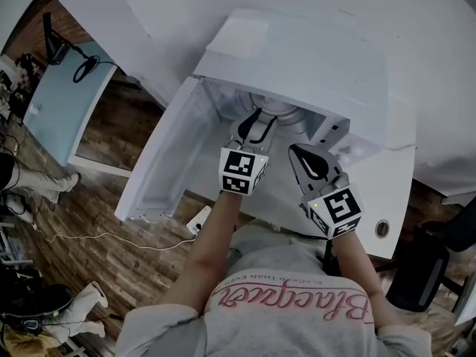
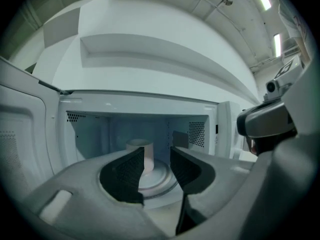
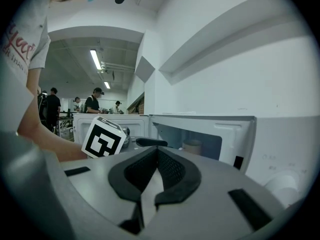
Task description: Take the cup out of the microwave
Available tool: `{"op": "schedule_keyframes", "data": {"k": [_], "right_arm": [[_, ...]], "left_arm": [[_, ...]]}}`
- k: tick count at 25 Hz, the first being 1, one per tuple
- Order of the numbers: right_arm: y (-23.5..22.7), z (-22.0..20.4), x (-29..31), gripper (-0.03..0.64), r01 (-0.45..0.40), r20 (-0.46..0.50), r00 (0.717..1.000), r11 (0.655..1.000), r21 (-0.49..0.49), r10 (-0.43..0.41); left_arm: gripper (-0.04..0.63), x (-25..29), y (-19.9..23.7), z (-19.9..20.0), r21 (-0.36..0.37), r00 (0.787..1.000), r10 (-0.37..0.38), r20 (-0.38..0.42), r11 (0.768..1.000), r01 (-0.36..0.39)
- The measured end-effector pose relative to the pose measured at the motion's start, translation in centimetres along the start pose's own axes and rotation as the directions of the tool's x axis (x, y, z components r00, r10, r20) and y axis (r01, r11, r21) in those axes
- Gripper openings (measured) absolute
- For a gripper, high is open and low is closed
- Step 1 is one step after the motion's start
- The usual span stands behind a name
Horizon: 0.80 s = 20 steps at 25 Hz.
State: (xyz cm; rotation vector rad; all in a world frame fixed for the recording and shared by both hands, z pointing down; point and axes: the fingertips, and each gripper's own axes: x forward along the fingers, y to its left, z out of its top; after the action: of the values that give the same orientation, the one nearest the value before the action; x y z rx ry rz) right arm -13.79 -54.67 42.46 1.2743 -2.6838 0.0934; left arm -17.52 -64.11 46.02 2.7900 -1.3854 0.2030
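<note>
A pale cup point(image 2: 140, 155) stands on the round turntable point(image 2: 162, 176) inside the white microwave point(image 1: 312, 58). The microwave's door point(image 1: 160, 162) hangs open to the left. My left gripper point(image 2: 156, 159) is open at the mouth of the cavity; the cup shows just behind its left finger, not touched. In the head view the left gripper point(image 1: 259, 119) reaches into the opening. My right gripper point(image 1: 297, 153) hovers outside, in front of the control side, shut on nothing. From the right gripper view the cup point(image 3: 192, 146) shows deep in the cavity, beyond the shut right gripper point(image 3: 156, 153).
The open door point(image 2: 20, 149) fills the left side. A control panel point(image 2: 225, 131) flanks the cavity on the right. On the wooden floor lie a white power strip point(image 1: 199, 220) and a cable. A black bin point(image 1: 424, 266) stands at the right. Several people point(image 3: 95, 101) stand far behind.
</note>
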Motion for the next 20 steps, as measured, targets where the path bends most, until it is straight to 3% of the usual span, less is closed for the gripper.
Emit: {"op": "schedule_keyframes", "data": {"k": [12, 20], "right_arm": [[-1.4, -0.7, 0.7, 0.011, 0.019, 0.01, 1.0, 0.999, 0.043, -0.02], [-3.1, -2.0, 0.8, 0.011, 0.063, -0.02, 0.998, 0.995, 0.074, -0.062]], "left_arm": [[0.169, 4.0, 2.6, -1.8, -0.033, 0.998, 0.04, -0.039, 0.999, -0.042], [0.134, 6.6, 3.9, -2.5, -0.01, 0.997, 0.036, -0.066, 0.999, -0.037]]}}
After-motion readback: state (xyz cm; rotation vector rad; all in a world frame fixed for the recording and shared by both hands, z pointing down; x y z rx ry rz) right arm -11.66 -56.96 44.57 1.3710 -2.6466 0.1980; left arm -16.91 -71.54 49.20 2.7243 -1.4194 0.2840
